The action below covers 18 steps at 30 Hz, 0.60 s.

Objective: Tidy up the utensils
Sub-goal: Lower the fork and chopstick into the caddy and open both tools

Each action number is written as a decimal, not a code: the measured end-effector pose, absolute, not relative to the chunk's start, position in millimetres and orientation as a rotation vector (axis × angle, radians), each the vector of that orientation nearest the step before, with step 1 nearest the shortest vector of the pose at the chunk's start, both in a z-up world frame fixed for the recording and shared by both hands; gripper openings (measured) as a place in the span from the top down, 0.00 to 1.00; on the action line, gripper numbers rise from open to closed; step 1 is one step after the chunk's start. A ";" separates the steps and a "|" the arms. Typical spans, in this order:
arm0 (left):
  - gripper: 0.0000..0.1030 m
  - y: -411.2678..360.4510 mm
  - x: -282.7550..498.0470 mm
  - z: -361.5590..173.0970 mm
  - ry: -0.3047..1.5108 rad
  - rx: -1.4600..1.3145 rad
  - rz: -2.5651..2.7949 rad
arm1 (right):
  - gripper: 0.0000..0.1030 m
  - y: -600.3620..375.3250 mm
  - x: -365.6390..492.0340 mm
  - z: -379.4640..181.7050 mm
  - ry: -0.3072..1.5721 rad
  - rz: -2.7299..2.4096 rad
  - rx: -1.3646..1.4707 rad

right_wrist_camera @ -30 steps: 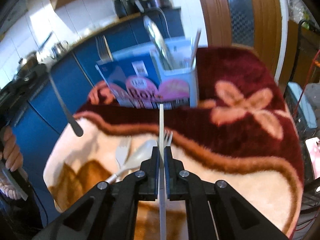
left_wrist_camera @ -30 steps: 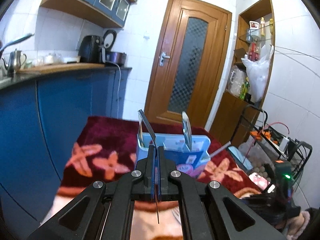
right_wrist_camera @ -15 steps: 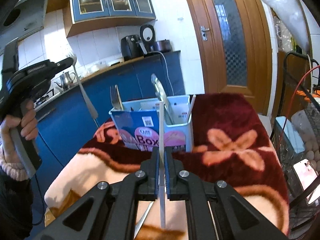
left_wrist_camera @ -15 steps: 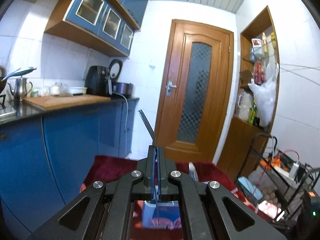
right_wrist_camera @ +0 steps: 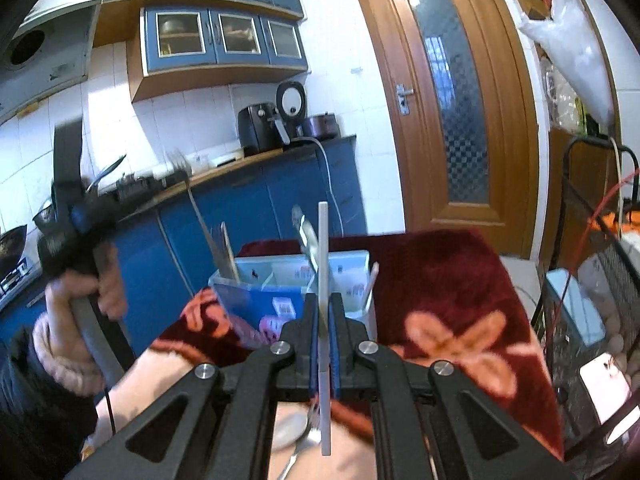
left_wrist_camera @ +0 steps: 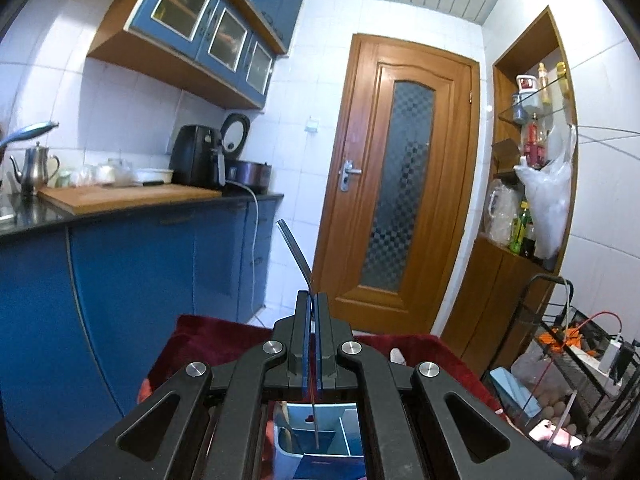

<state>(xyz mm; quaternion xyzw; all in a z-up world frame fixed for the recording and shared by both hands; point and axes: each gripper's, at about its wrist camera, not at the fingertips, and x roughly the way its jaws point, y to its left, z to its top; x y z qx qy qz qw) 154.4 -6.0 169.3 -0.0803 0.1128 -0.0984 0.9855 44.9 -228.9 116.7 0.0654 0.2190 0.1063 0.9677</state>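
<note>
Left wrist view: left gripper (left_wrist_camera: pixel 312 300) pinches a metal fork (left_wrist_camera: pixel 296 251) directly above the blue box (left_wrist_camera: pixel 310 436).

Right wrist view: right gripper (right_wrist_camera: pixel 323 304) pinches a white stick (right_wrist_camera: pixel 323 264) near the box. Lower each vertically, aligned over its compartment, before letting go.

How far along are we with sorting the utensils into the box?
Done: some utensils already stand in the blue organizer box. In hand: the left hand-held gripper is shut on a metal fork above the box; the right hand-held gripper is shut on a white stick. Left: a spoon and small fork lie on the cloth.
</note>
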 end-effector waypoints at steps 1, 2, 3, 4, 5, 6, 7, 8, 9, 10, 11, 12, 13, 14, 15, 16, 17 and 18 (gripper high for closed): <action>0.99 -6.8 157.1 166.7 0.231 -0.161 -0.199 | 0.94 -229.6 49.2 119.6 0.434 0.213 0.132; 0.99 -7.1 159.3 163.7 0.232 -0.161 -0.200 | 0.94 -229.8 55.0 124.7 0.418 0.211 0.131; 0.99 -8.3 161.8 161.1 0.235 -0.160 -0.200 | 0.94 -229.9 58.3 128.0 0.405 0.209 0.128; 0.99 -9.4 163.5 159.2 0.239 -0.158 -0.200 | 0.94 -229.3 62.2 131.1 0.392 0.203 0.123; 0.99 -10.1 164.6 157.0 0.243 -0.156 -0.201 | 0.94 -228.8 68.4 134.7 0.377 0.195 0.118; 0.99 -10.9 166.5 153.7 0.250 -0.154 -0.202 | 0.94 -229.6 73.0 136.8 0.370 0.191 0.117; 0.99 -12.9 168.3 151.8 0.257 -0.152 -0.203 | 0.94 -229.8 79.6 139.1 0.361 0.186 0.122; 0.99 -13.6 169.7 148.7 0.265 -0.151 -0.206 | 0.94 -230.8 84.4 140.7 0.354 0.186 0.129; 0.99 -14.5 170.9 145.9 0.271 -0.150 -0.208 | 0.94 -231.7 90.3 142.5 0.345 0.190 0.136; 0.99 -15.7 171.8 141.6 0.279 -0.148 -0.210 | 0.94 -232.2 95.8 144.2 0.333 0.186 0.142; 0.99 -16.6 172.8 138.6 0.285 -0.149 -0.211 | 0.94 -231.8 101.5 145.9 0.321 0.179 0.141; 0.99 -17.0 174.0 134.4 0.295 -0.150 -0.214 | 0.94 -230.7 107.6 147.2 0.309 0.171 0.135; 0.99 -17.3 174.8 131.0 0.301 -0.151 -0.218 | 0.94 -230.0 112.7 147.6 0.302 0.165 0.133; 0.99 -17.5 175.8 128.3 0.307 -0.153 -0.220 | 0.94 -229.5 118.5 147.5 0.297 0.162 0.134; 0.99 -17.5 176.9 124.1 0.315 -0.157 -0.223 | 0.94 -228.4 124.6 146.7 0.296 0.161 0.132; 0.99 -16.9 178.2 121.2 0.320 -0.158 -0.225 | 0.94 -227.6 129.6 145.5 0.295 0.154 0.129; 0.99 -17.0 179.4 118.2 0.327 -0.159 -0.228 | 0.94 -226.5 134.5 143.6 0.292 0.145 0.126; 0.99 -17.1 181.0 114.7 0.335 -0.161 -0.233 | 0.94 -225.2 139.8 140.9 0.293 0.141 0.120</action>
